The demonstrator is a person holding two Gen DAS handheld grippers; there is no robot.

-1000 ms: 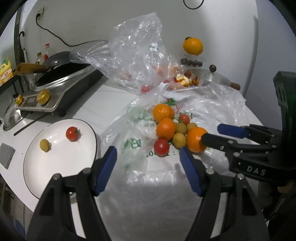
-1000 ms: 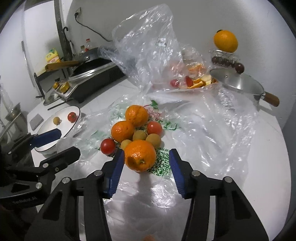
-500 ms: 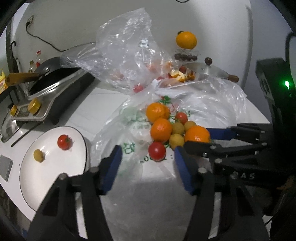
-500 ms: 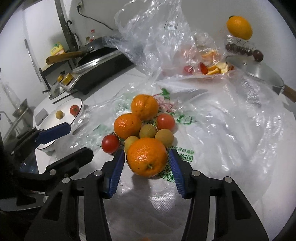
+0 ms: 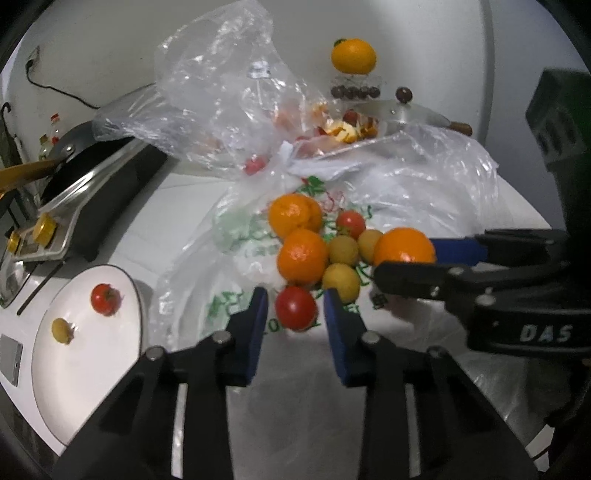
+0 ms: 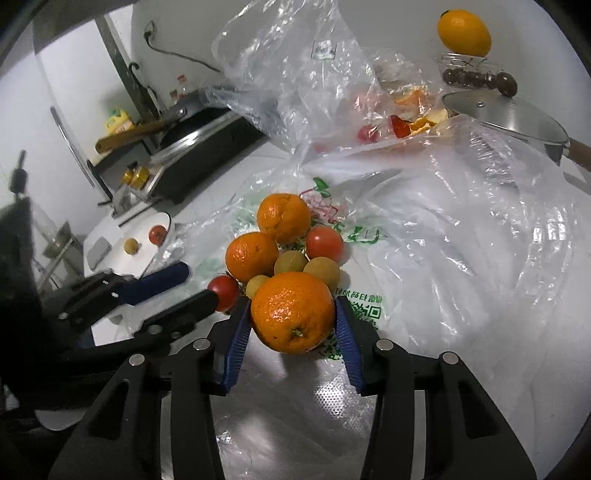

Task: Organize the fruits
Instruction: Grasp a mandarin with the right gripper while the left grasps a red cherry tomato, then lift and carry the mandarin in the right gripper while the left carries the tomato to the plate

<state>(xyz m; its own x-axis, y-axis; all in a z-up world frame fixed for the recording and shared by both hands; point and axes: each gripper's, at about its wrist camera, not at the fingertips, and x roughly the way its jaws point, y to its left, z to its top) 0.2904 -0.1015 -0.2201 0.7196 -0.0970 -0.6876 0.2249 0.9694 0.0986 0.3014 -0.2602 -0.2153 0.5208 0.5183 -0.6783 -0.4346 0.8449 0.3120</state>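
Note:
A pile of fruit lies on a flat plastic bag (image 5: 229, 266): oranges, red tomatoes and small yellow fruits. My left gripper (image 5: 294, 308) has its blue pads on either side of the nearest red tomato (image 5: 296, 308), with small gaps showing. My right gripper (image 6: 293, 314) has closed on the front orange (image 6: 293, 312), both pads touching its sides; that orange also shows in the left wrist view (image 5: 404, 247). A white plate (image 5: 85, 365) at left holds a red tomato (image 5: 105, 298) and a yellow fruit (image 5: 62, 330).
A crumpled clear bag (image 5: 229, 92) with fruit scraps stands behind the pile. A pan lid (image 6: 506, 118) lies at back right, with an orange (image 6: 464, 32) on a stand. An induction cooker with a wok (image 5: 85, 173) sits at left.
Both grippers moved forward to the pile and narrowed. The left pads now flank the red tomato; the right pads closed onto the front orange.

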